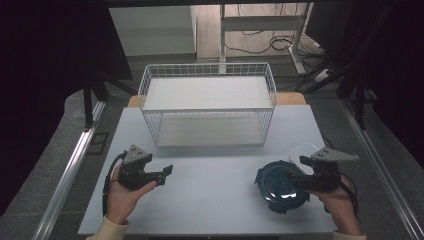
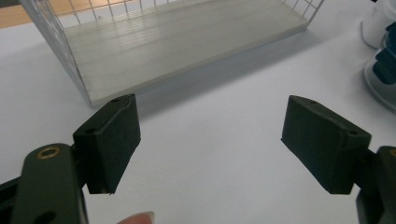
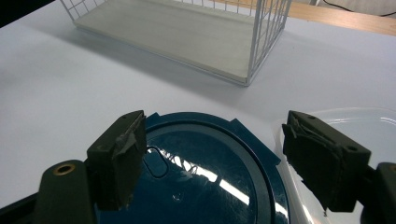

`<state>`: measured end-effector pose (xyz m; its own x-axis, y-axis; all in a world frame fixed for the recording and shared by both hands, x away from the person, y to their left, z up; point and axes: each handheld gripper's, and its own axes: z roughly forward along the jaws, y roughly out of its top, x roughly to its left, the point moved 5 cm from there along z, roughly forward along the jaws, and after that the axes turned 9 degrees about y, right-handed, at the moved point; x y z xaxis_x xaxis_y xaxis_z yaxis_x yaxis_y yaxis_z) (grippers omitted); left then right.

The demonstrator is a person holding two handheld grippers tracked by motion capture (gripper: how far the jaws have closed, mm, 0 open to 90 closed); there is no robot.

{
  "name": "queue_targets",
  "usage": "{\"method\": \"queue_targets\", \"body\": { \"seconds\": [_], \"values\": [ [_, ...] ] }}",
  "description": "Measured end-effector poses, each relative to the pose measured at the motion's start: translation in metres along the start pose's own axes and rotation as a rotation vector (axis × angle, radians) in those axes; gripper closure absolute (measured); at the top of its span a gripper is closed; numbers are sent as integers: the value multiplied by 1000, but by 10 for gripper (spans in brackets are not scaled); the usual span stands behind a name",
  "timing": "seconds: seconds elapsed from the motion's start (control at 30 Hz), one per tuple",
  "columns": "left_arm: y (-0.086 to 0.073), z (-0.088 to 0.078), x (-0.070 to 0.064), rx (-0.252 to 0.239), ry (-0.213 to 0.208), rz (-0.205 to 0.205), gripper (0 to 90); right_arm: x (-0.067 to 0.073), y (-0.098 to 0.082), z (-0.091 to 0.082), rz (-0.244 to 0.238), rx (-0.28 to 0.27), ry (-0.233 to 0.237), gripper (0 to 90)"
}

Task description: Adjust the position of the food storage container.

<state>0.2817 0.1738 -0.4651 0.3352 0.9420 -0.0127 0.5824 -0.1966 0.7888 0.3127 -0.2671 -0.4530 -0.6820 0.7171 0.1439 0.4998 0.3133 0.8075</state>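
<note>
High view: both tools held low over the white tabletop [image 1: 210,195], in front of a white wire basket [image 1: 207,102].

Left tool [image 1: 167,175] hangs over bare tabletop with its jaws spread wide and nothing between them. Right tool [image 1: 295,175] sits over the round dark-blue lid [image 1: 272,187], jaws also wide apart; whether they touch the lid I cannot tell. A clear plastic container [image 1: 302,150] lies just beside the lid, at the tabletop's right edge. The basket stands well beyond both, across the middle of the tabletop.
</note>
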Motion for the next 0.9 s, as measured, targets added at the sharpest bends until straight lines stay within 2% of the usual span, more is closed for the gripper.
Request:
{"method": "queue_targets", "body": {
  "seconds": [0.2,0.33,0.43,0.57,0.77,0.9],
  "values": [
    [-2,-2,3,3,1,1,194,3,0,3,0,3,12,207],
    [-3,-2,6,-1,-9,-4,194,3,1,4,23,-4,20,205],
    [-3,-1,8,12,-35,-4,198,3,2,4,22,-3,25,204],
    [-4,-3,14,11,-28,-37,206,2,4,2,-4,-5,19,205],
    [-3,-5,8,11,-37,-31,204,-4,6,-9,7,-4,-11,266],
    [-6,-1,7,28,-42,-22,198,-8,6,-16,15,15,-28,281]
  ]
}}
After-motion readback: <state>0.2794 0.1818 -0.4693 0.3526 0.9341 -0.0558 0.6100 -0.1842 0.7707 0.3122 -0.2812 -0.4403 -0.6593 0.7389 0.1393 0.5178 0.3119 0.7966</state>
